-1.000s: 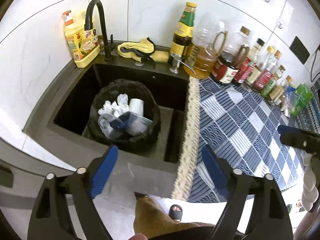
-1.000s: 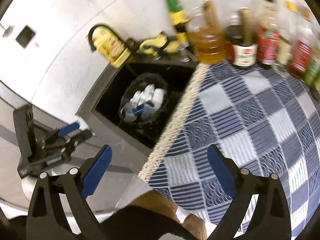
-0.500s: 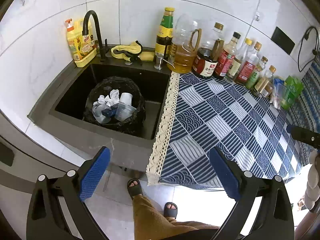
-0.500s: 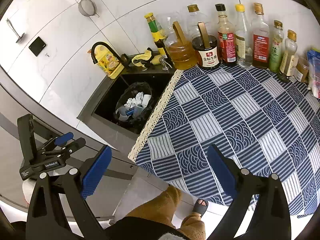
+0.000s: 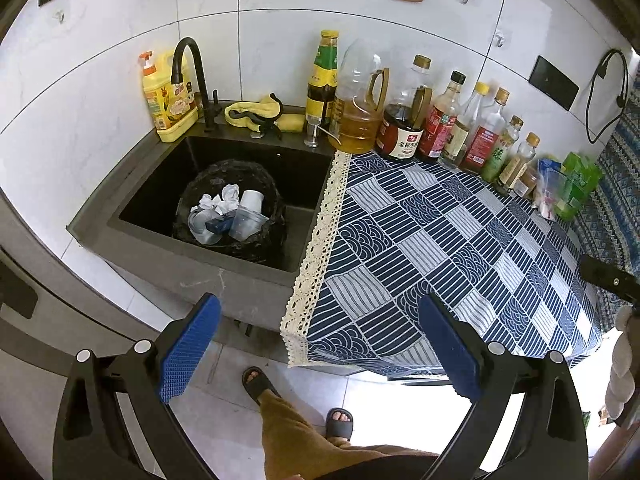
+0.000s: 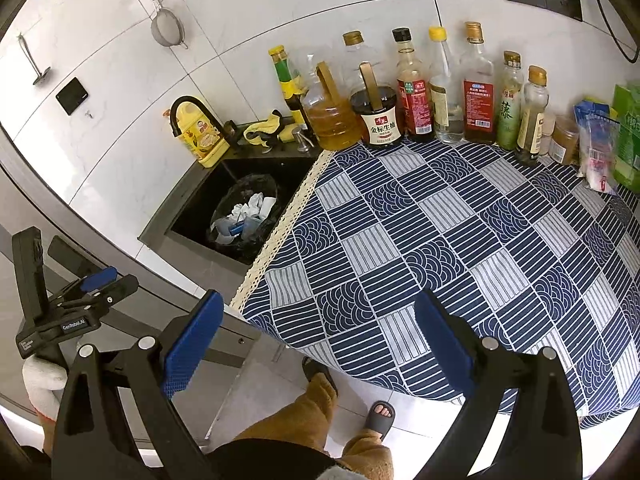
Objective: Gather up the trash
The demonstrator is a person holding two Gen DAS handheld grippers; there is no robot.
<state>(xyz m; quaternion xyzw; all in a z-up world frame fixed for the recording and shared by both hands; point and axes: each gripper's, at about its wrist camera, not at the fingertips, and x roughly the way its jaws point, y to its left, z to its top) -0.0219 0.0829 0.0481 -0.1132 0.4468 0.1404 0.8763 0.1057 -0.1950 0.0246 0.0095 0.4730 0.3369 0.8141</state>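
Trash (image 5: pixel 228 216), crumpled tissues and clear plastic cups, sits heaped in a black-lined bin (image 5: pixel 264 184) standing inside the dark sink (image 5: pixel 132 184), at about ten o'clock in the left wrist view, likely so that scraps swept off the counter fall straight in. Checked blue tablecloth (image 5: pixel 440 240) at two o'clock shows no loose litter, with bottles (image 5: pixel 440 128) lined along the wall. Left gripper (image 5: pixel 320 344) and right gripper (image 6: pixel 316 340) hang over the floor, jaws spread wide and holding nothing, suggesting collection is done.
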